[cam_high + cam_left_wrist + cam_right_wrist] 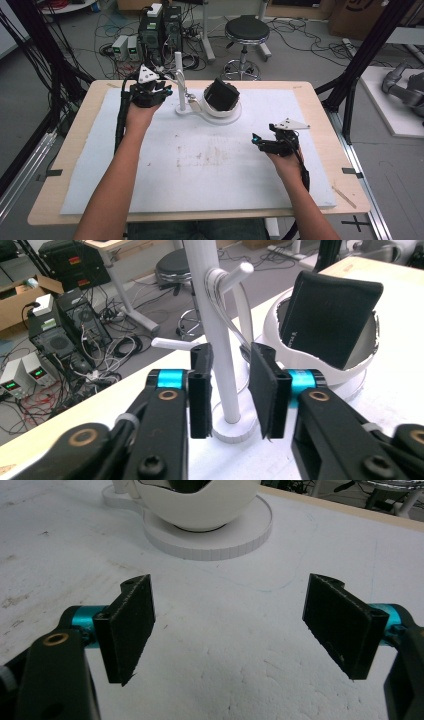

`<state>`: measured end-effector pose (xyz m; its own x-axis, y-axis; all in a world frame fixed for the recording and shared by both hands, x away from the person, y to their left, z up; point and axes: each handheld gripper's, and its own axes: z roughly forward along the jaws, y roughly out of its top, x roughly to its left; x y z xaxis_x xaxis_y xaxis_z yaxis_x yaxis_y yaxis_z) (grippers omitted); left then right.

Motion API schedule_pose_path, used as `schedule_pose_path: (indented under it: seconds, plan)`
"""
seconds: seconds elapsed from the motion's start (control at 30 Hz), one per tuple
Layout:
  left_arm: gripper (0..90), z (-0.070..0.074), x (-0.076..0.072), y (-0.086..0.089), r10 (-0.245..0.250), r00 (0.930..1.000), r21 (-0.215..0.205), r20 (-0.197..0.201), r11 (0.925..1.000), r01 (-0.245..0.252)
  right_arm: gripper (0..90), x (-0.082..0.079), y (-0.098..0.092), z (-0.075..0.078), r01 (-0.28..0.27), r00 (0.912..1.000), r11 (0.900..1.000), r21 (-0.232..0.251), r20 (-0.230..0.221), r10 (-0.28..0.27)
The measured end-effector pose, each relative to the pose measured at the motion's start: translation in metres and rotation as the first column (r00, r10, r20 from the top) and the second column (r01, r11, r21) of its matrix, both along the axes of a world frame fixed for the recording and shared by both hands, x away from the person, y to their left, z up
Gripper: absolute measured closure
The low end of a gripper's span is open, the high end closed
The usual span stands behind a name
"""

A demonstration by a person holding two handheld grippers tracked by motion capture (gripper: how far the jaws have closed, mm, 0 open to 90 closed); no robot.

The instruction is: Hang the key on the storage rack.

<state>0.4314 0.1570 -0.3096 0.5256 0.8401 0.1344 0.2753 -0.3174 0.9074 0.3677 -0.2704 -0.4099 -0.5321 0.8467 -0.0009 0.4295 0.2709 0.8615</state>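
Observation:
A white stand has a thin upright post [212, 315] with short pegs, and a white band [240, 305] hangs from one peg. Beside it a white bowl [320, 367] on a round base holds a black pouch [332, 315], tilted on edge. My left gripper [231, 355] is level at the post, which rises in the gap between the jaws with a slit on each side; the pads do not press it. In the high view the left gripper [167, 91] is left of the post [178, 75]. My right gripper [230, 615] stands wide open and empty above the mat, facing the bowl [200, 505].
A white foam mat [200, 170] covers most of the wooden table [75, 200]. The right gripper [257, 141] hovers at the mat's right half. Behind the table are computer towers [160, 27], cables and a black stool [246, 31]. Black frame legs stand at both sides.

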Motion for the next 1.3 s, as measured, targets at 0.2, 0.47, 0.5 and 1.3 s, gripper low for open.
schedule_pose_path:
  seconds: [0.2, 0.47, 0.5, 1.3]
  plan:
    - [59.4, -0.006, -0.011, 0.001, -0.047, 0.9982, -0.016, -0.037, 0.9988, 0.047, 21.3, 0.000, -0.001, 0.000, 0.003, 1.0000, 1.000, 0.002, 0.005, -0.003]
    - [44.4, -0.009, -0.029, 0.005, -0.089, 0.9935, -0.042, -0.071, 0.9954, 0.086, 21.3, -0.001, -0.001, 0.001, 0.000, 0.9999, 1.000, 0.006, 0.011, 0.000]
    - [42.4, -0.009, -0.031, 0.005, -0.094, 0.9932, -0.049, -0.069, 0.9946, 0.091, 21.3, -0.001, -0.001, 0.001, 0.000, 0.9999, 1.000, 0.005, 0.013, 0.000]
    - [24.8, -0.061, -0.091, 0.025, -0.193, 0.9773, -0.145, -0.088, 0.9731, 0.179, 21.3, -0.001, 0.002, 0.000, -0.010, 0.9999, 1.000, -0.007, 0.007, 0.010]
